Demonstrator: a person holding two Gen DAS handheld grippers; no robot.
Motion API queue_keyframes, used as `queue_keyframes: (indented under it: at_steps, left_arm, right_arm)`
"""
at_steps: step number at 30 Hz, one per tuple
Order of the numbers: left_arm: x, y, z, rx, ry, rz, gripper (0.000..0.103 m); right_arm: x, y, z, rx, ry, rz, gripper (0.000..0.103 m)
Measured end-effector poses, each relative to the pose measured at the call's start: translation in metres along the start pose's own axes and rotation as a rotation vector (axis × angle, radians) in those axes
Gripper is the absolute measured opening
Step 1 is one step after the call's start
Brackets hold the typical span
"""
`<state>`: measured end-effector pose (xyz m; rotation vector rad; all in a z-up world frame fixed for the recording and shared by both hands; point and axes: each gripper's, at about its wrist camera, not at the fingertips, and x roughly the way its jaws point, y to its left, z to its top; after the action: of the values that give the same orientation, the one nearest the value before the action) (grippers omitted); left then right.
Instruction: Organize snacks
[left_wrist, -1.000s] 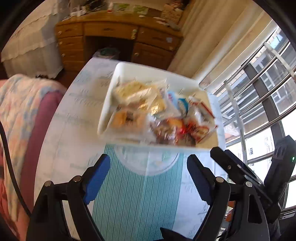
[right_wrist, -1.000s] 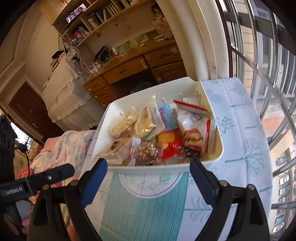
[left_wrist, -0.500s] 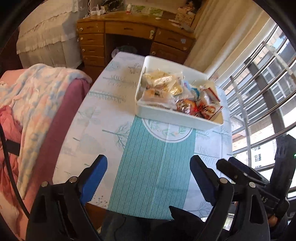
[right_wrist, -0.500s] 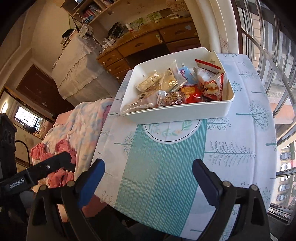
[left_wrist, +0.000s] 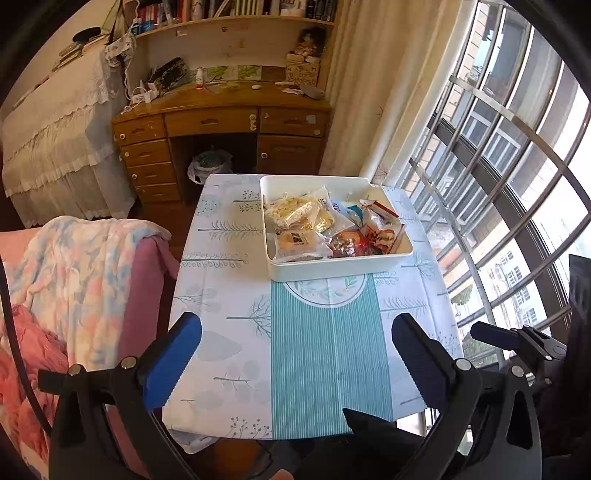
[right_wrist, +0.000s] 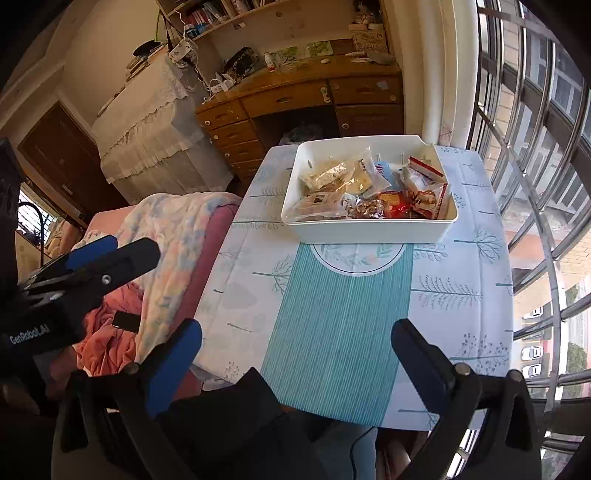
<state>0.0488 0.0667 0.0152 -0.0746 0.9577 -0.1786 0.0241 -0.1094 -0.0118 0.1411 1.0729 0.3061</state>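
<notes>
A white tray (left_wrist: 340, 266) stands on the far half of the table, filled with several wrapped snack packets (left_wrist: 295, 216). The right wrist view shows the same tray (right_wrist: 369, 232) and packets (right_wrist: 332, 175). My left gripper (left_wrist: 293, 332) hangs above the table's near edge, well back from the tray. Its blue-padded jaws are opening and nothing is between them. My right gripper (right_wrist: 297, 334) is held just as far back, with its jaws also opening on nothing. The left gripper (right_wrist: 136, 247) shows at the left of the right wrist view.
The table wears a tree-print cloth with a teal striped band (left_wrist: 328, 350). A pink armchair with a pastel blanket (left_wrist: 74, 266) stands against its left side. A wooden desk (left_wrist: 221, 122) and a bin (left_wrist: 210, 164) lie beyond. Window bars (left_wrist: 498, 184) run along the right.
Both grippers have drawn back and risen away from the tray, which now looks small and far off. Both pairs of jaws stand wider apart.
</notes>
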Motion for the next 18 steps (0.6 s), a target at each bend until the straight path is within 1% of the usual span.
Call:
queue_keyframes:
  at_steps: [2, 5, 8, 9, 10, 12, 14, 18]
  left_arm:
    - [-0.003, -0.001, -0.006, 0.001, -0.006, -0.002, 0.103]
    - [-0.007, -0.004, -0.011, 0.003, -0.008, -0.01, 0.102]
    - [-0.012, -0.012, -0.014, 0.012, -0.053, 0.012, 0.102]
    - [-0.013, -0.017, -0.017, 0.014, -0.06, 0.026, 0.102]
    - [-0.012, -0.023, -0.019, 0.02, -0.05, 0.034, 0.102]
    - [-0.013, -0.035, -0.024, 0.047, -0.051, 0.028, 0.102]
    - [-0.014, -0.047, -0.029, 0.068, -0.074, 0.044, 0.102]
    - [-0.007, -0.06, -0.038, 0.06, -0.064, 0.036, 0.102]
  right_arm:
    - [-0.006, 0.008, -0.01, 0.004, -0.017, -0.045, 0.103]
    - [-0.017, 0.009, -0.021, 0.032, -0.038, -0.09, 0.103]
    - [-0.03, 0.002, -0.029, 0.039, -0.087, -0.136, 0.103]
    - [-0.032, -0.001, -0.031, 0.05, -0.091, -0.152, 0.103]
    - [-0.034, -0.006, -0.033, 0.068, -0.085, -0.164, 0.103]
    - [-0.037, -0.013, -0.039, 0.093, -0.085, -0.172, 0.103]
    - [-0.037, -0.019, -0.043, 0.101, -0.082, -0.184, 0.103]
    - [-0.039, -0.03, -0.053, 0.114, -0.094, -0.2, 0.103]
